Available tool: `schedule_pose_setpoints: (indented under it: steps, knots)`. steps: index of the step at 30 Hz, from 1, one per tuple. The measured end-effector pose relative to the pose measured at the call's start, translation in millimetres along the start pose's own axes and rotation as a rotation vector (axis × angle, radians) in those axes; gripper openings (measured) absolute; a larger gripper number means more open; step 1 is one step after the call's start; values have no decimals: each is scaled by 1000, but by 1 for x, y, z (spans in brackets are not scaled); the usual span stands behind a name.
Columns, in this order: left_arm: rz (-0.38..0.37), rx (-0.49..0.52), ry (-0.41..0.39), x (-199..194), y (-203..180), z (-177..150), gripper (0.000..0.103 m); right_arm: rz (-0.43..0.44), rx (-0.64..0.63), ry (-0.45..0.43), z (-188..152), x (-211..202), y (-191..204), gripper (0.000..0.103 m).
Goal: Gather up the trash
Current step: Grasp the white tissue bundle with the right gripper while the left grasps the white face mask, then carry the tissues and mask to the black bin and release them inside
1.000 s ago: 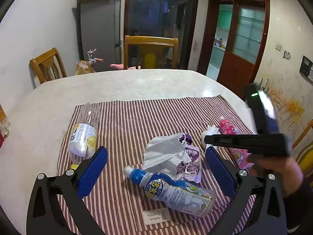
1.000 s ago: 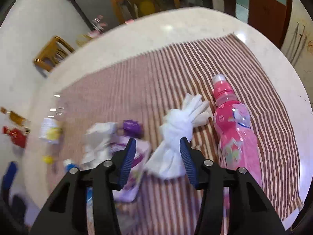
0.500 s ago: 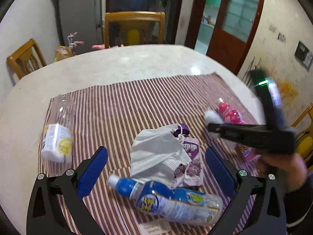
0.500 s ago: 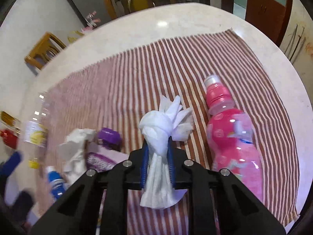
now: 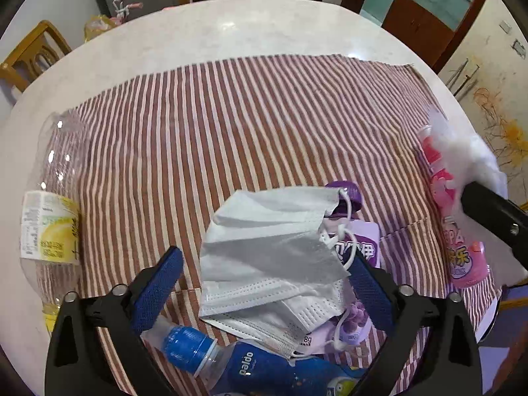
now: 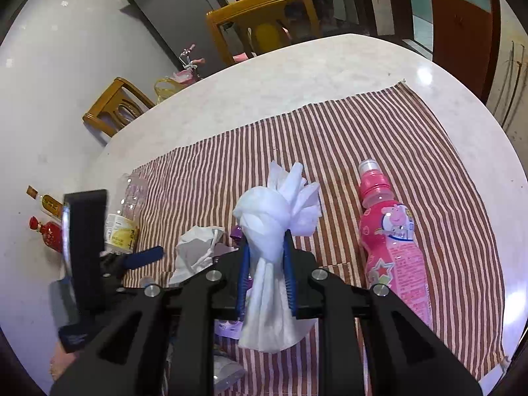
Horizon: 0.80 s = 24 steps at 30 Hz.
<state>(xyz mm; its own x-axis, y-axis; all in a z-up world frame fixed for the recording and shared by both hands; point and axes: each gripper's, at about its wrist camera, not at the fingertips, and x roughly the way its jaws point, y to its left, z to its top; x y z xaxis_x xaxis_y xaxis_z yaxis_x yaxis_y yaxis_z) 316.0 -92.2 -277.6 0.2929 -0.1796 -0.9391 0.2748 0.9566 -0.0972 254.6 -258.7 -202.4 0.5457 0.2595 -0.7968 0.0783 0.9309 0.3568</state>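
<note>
My right gripper is shut on a crumpled white tissue and holds it above the striped cloth. The tissue also shows blurred in the left wrist view. My left gripper is open and low over a white face mask, its fingers either side of it. Under the mask lies a purple pouch. A blue bottle lies close below. A pink bottle lies on the cloth to the right. A clear lemon-label bottle lies at the cloth's left edge.
The round pale table carries the cloth. Wooden chairs stand at its far side and left. Two small bottles, one red, lie on the table's left. A wooden door is at the back right.
My right gripper closed on the tissue and lifted it off the cloth. My left gripper moved forward and down over the face mask.
</note>
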Motion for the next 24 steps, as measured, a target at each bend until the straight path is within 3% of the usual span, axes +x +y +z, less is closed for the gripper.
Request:
schedule_pose_setpoints:
  steps: [2,3,5,6,14,24]
  knots:
    - [-59,-39,3,0,4,-2,53,5,3,-1,-1,-2,-1,20]
    - [-79,-55,3,0,6,-4,48,8,5,-1,-1,-3,-2,20]
    - [-72,-59,-18,-4,10,-5,26,11,10,-2,-1,-4,-5,20]
    - [-67,-57,-46,-9,12,-6,22,10,13,-3,-2,-5,-6,20]
    - [-87,-87,-255,-70,31,-20,15,15,17,-12,-3,-10,-5,20]
    - [-132,-62,-392,-124,30,-44,15,41,-17,-21,-11,-19,12,20]
